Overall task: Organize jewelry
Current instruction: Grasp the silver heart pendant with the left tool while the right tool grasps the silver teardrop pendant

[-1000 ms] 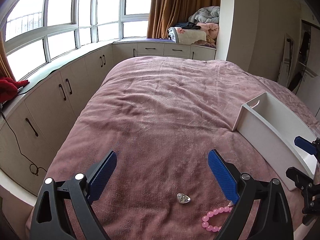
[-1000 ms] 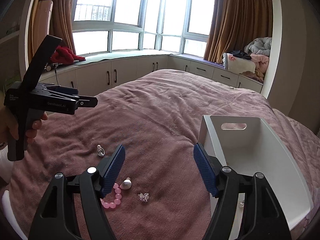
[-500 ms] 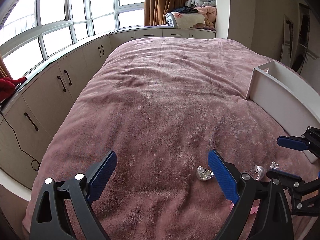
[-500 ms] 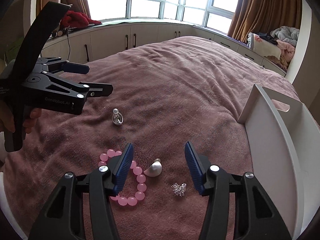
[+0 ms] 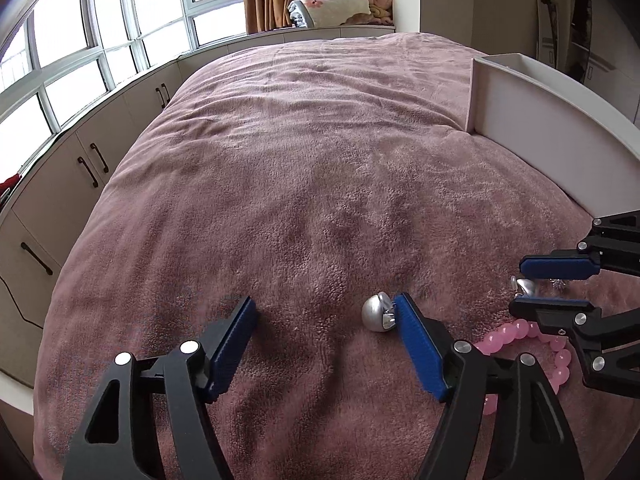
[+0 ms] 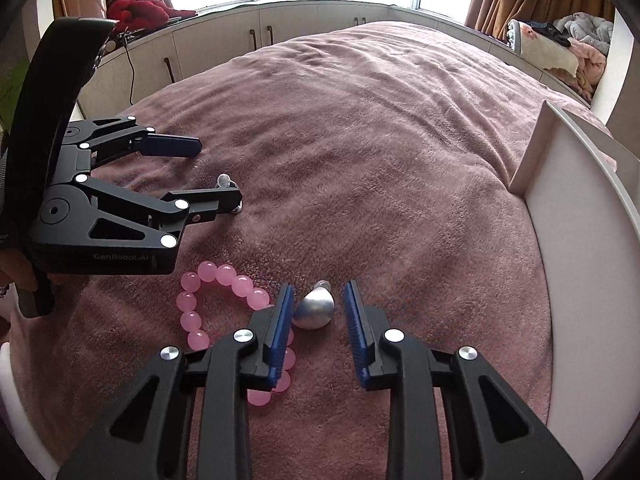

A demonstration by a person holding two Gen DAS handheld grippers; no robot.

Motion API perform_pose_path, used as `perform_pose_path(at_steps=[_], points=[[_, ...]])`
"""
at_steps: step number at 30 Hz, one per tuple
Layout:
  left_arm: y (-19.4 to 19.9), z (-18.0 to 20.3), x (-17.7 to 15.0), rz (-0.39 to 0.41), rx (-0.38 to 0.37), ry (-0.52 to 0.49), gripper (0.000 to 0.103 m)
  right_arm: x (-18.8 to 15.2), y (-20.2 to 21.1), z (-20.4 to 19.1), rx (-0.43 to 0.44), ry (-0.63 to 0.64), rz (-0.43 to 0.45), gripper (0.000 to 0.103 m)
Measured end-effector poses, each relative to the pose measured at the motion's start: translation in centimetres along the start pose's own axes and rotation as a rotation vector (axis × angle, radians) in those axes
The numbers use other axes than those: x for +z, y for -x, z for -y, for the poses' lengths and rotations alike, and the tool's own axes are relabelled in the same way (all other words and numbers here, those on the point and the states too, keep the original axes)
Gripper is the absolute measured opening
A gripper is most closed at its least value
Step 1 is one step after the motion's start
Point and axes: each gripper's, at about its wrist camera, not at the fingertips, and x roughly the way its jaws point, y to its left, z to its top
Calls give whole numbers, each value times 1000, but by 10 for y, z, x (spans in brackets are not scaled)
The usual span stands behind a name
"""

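Observation:
On the pink bedspread lie a silver round pendant [image 5: 375,314], a silver drop pendant [image 6: 314,312] and a pink bead bracelet [image 6: 224,280]. My left gripper [image 5: 324,320] is low over the blanket with its jaws closing. The round pendant sits between them against the right finger [image 5: 408,324], far from the left one. My right gripper [image 6: 318,304] is also closing, with the drop pendant between its pads. The left pad is at the pendant and a small gap shows on the right. Its left finger rests over the bracelet. A tiny sparkly charm [image 5: 558,283] peeks out behind the right gripper.
A white open box [image 6: 568,208] with a handle cutout stands on the bed to the right, close to the right gripper. Cabinets and windows run along the bed's far left side. A pile of folded bedding [image 5: 340,4] lies at the far end.
Both grippers came down close to the blanket and narrowed their jaws. The left now straddles the round pendant, and the right straddles the drop pendant.

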Motion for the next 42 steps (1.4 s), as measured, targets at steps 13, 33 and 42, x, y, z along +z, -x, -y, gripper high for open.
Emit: perform_pose_path(at_steps=[13,33,42], points=[[0,12,0,-3,-91,-32,21,0,6,-2,0,12,16,21],[36,-2,34,85,-100,40,20,13,50,6,-33,-18,158,21],[79,13,74,186,-86,-5,20,20,101,24,-106,-64,289,21]])
